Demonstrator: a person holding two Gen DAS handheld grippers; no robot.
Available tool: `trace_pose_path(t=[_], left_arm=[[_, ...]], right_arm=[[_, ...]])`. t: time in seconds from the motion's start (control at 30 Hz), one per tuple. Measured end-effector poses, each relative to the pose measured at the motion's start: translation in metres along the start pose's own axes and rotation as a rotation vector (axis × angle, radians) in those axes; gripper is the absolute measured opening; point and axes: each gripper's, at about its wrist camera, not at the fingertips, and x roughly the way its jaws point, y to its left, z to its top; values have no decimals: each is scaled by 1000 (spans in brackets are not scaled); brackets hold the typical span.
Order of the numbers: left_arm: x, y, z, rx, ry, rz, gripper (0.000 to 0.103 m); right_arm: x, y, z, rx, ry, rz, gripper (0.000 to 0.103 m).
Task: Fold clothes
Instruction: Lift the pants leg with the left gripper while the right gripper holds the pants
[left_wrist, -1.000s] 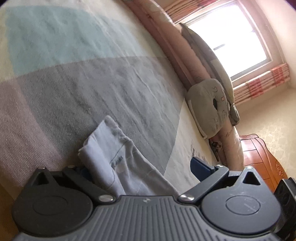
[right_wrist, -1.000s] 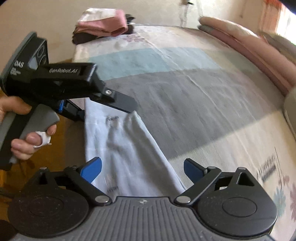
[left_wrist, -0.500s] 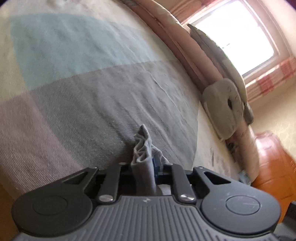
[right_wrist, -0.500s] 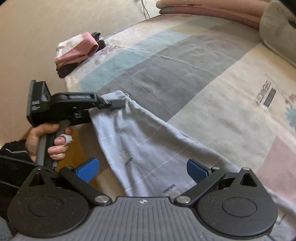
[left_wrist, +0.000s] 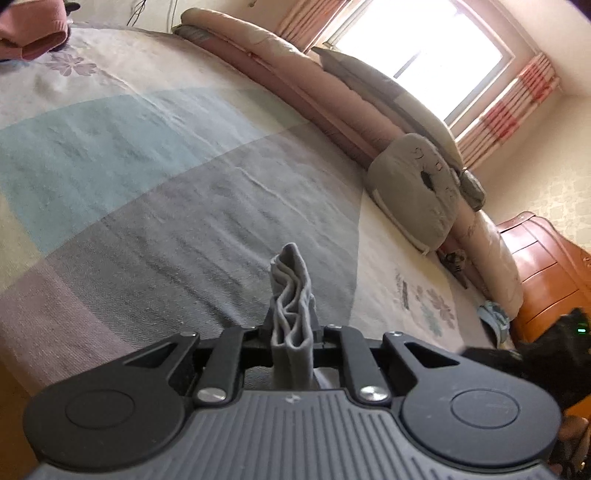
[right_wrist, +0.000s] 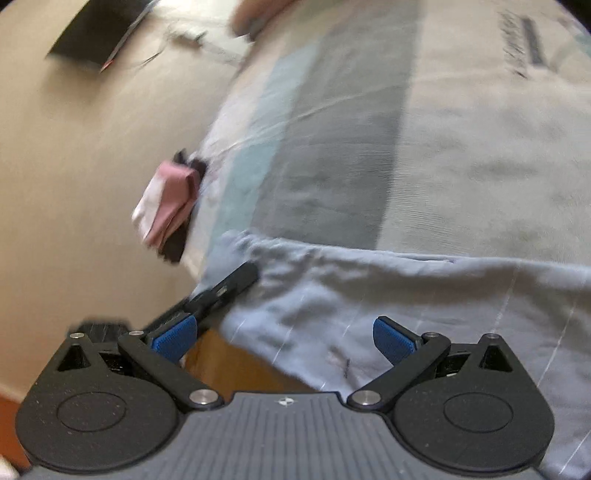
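Observation:
A pale blue-grey garment (right_wrist: 388, 295) lies across the near edge of the bed, its edge hanging over the side. My left gripper (left_wrist: 291, 332) is shut on a bunched corner of that garment (left_wrist: 291, 291), which sticks up between the closed fingers. In the right wrist view the left gripper (right_wrist: 236, 280) shows as a dark bar pinching the cloth's left corner. My right gripper (right_wrist: 284, 338) is open, its blue pads (right_wrist: 173, 336) spread wide just above the garment's near edge, with cloth between them but not pressed.
The bed has a patchwork cover (left_wrist: 147, 155) of blue, grey and cream. A folded pink and dark pile (right_wrist: 166, 206) sits at the bed's far corner. Rolled quilts and a grey pillow (left_wrist: 417, 192) line the window side. A wooden dresser (left_wrist: 546, 266) stands beyond.
My left gripper closed on the garment's corner and lifted it a little. My right gripper rolled strongly and swung along the garment's edge, staying open.

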Motion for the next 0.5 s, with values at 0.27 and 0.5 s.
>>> trace_pose_path(t=[0.27,0.5], left_arm=[[3,-8,6,26,6,-47,10],[4,-9,6,37,26,-75,10]], right_arm=[[2,-25,12,197,-49,-32,103],[14,-33,31,256,-65,-60,103]])
